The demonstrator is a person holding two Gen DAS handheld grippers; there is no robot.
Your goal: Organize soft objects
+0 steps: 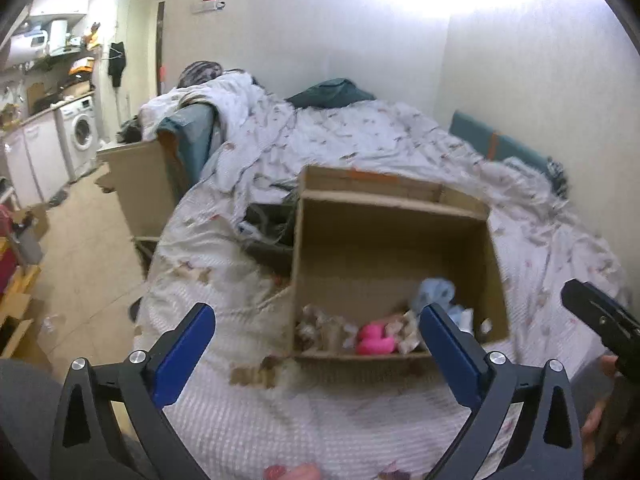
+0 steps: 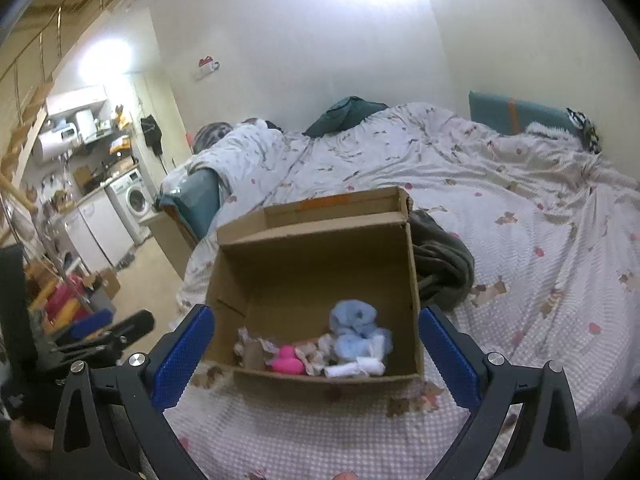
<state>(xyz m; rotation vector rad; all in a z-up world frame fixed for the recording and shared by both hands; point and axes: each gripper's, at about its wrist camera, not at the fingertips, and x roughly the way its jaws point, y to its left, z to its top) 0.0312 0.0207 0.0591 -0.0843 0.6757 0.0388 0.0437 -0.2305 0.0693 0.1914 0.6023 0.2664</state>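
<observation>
Blue-padded and spread wide with nothing between the pads, your left gripper (image 1: pixel 316 340) and right gripper (image 2: pixel 316 340) hang over the near edge of the bed (image 2: pixel 540 240). Just beyond them the cardboard box (image 2: pixel 316 248) sits open on the bedspread, holding a pink soft toy (image 2: pixel 285 360), a pale blue one (image 2: pixel 354 320) and white rolled cloth (image 2: pixel 354 369). A dark garment (image 2: pixel 440 264) lies against the box's right side.

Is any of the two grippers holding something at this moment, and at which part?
Nothing is held. The left gripper and right gripper both stand open and empty above the cardboard box; the soft items lie inside it.
</observation>
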